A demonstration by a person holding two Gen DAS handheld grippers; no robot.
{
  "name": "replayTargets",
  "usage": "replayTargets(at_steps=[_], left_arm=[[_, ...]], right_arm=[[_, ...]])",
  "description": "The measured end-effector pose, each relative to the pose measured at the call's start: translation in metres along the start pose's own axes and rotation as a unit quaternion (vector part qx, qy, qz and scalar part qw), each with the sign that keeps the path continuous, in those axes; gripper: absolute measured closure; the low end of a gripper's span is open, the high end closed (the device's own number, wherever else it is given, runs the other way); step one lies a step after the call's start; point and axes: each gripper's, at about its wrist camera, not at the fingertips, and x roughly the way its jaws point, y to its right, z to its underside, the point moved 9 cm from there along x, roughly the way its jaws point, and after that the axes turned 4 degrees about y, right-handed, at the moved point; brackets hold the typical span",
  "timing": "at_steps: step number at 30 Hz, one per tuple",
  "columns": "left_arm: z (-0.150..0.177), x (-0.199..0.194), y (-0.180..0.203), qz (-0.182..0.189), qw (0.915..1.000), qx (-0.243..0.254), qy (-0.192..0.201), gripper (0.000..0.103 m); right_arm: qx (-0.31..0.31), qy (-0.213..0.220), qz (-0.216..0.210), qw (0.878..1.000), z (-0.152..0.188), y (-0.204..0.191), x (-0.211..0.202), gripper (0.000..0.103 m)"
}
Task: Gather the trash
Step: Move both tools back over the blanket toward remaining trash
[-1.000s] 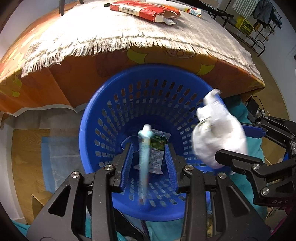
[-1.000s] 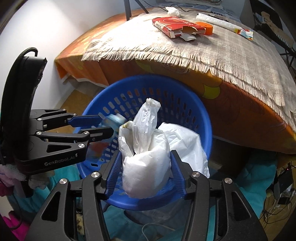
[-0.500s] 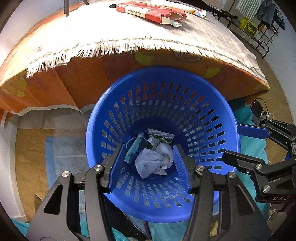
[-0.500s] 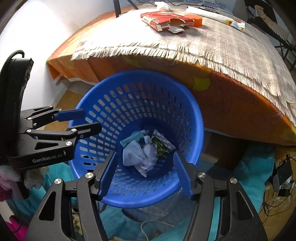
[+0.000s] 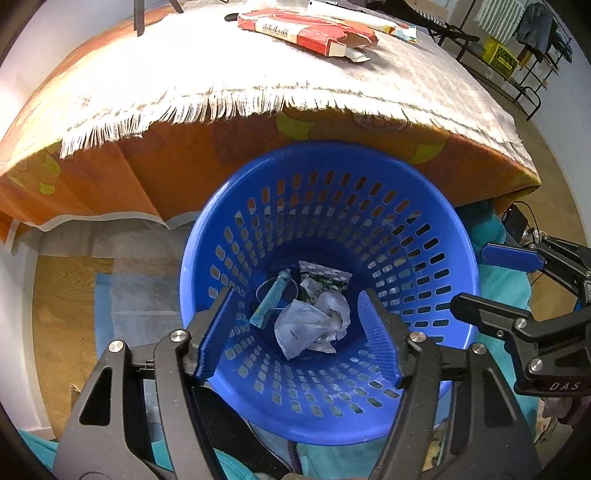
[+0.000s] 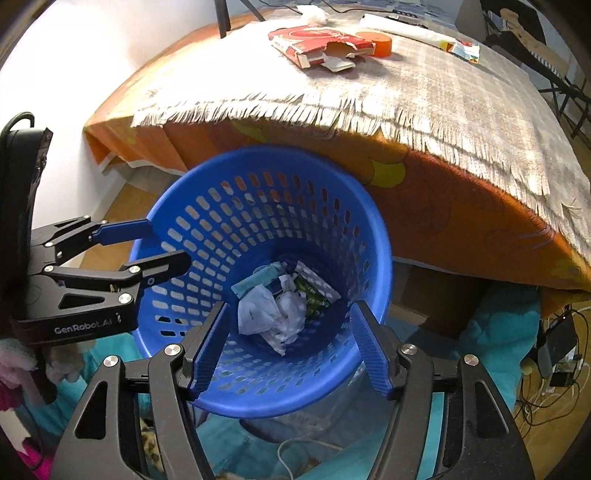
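Observation:
A blue perforated basket (image 5: 436, 206) stands on the floor in front of the table; it also shows in the right wrist view (image 6: 380, 229). At its bottom lie a crumpled white bag (image 5: 314, 325) (image 6: 269, 317), a light blue tube (image 5: 271, 299) (image 6: 255, 280) and a green-and-white wrapper (image 5: 325, 275) (image 6: 314, 291). My left gripper (image 5: 299, 339) is open and empty above the basket's near rim. My right gripper (image 6: 288, 350) is open and empty above the near rim too. On the table lie a torn red carton (image 5: 306, 29) (image 6: 321, 42), an orange tape roll (image 6: 378, 42) and a long white wrapper (image 6: 417, 33).
The table (image 5: 147, 173) has an orange cloth with a fringed grey runner (image 6: 424, 96). Teal fabric (image 6: 498, 332) lies around the basket. Cables and a power strip (image 6: 557, 350) lie on the wooden floor at the right. A black rack (image 5: 517, 74) stands beyond the table.
Both grippers opened. The blue tube fell from the left one and the white bag from the right one into the basket. Both grippers have lifted back a little.

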Motion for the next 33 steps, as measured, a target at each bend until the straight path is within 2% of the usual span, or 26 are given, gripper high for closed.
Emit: replayTargets(at_steps=[8,13,16,18,28,33], left_arm=[[-0.022,-0.011,-0.003,0.014,0.9998,-0.014,0.009,0.033],[-0.049,-0.016,-0.010,0.013,0.9995,-0.018,0.021,0.033],[-0.070,-0.019,-0.015,0.010,0.9993,-0.019,0.031,0.032],[-0.082,-0.020,-0.019,0.008,0.9991,-0.019,0.038,0.027],[-0.172,-0.018,-0.031,-0.003,0.9969,-0.015,0.077,0.027],[-0.209,-0.011,-0.035,-0.004,0.9959,-0.013,0.089,0.027]], right_arm=[[0.008,0.023,0.005,1.000,-0.020,0.011,-0.010,0.036],[0.013,0.058,0.015,0.998,-0.045,0.026,-0.021,0.036],[0.012,0.075,0.019,0.997,-0.059,0.033,-0.027,0.036],[0.010,0.087,0.025,0.996,-0.072,0.039,-0.031,0.036],[-0.003,0.128,0.046,0.991,-0.144,0.082,-0.044,0.036],[0.007,0.115,0.041,0.992,-0.176,0.113,-0.037,0.036]])
